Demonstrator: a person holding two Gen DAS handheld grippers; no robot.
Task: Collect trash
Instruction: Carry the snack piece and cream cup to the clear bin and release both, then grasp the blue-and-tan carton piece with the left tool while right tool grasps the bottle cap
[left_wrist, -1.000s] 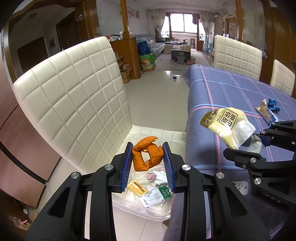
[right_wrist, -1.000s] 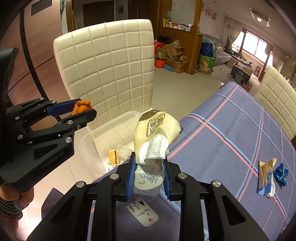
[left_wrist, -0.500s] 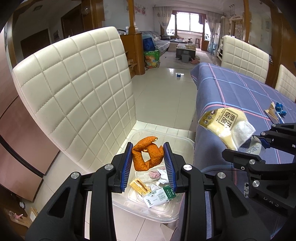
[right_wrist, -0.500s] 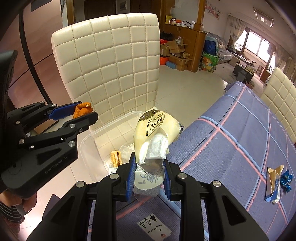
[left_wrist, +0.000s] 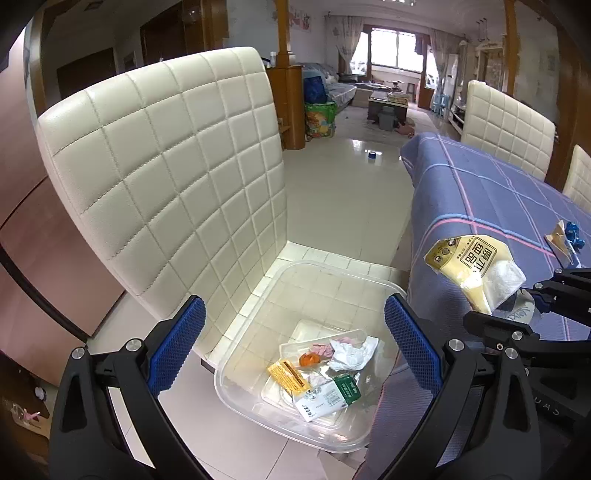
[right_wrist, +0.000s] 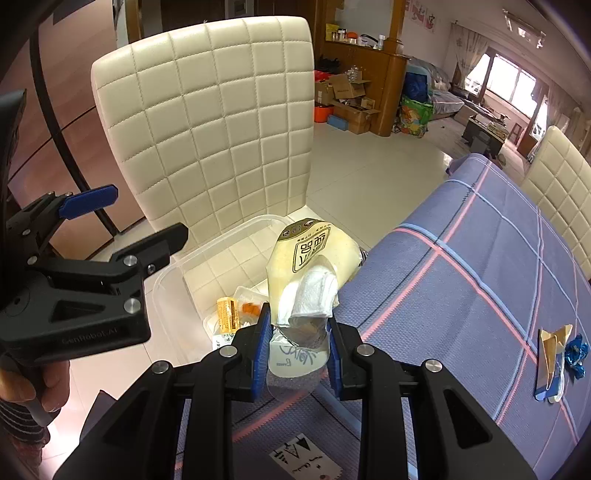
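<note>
The left gripper (left_wrist: 293, 336), jaws opening and empty, hangs over the clear plastic bin (left_wrist: 258, 417) on the cream chair, already holding several wrappers. The right gripper (right_wrist: 297, 345) clamps a yellow snack bag bundle (right_wrist: 314, 266); more scraps (right_wrist: 557, 358) wait on the tablecloth

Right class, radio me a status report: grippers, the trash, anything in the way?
Left gripper opening, empty, over bin. Right gripper shut on yellow bag bundle. Wrappers on table. Nothing in the way.
</note>
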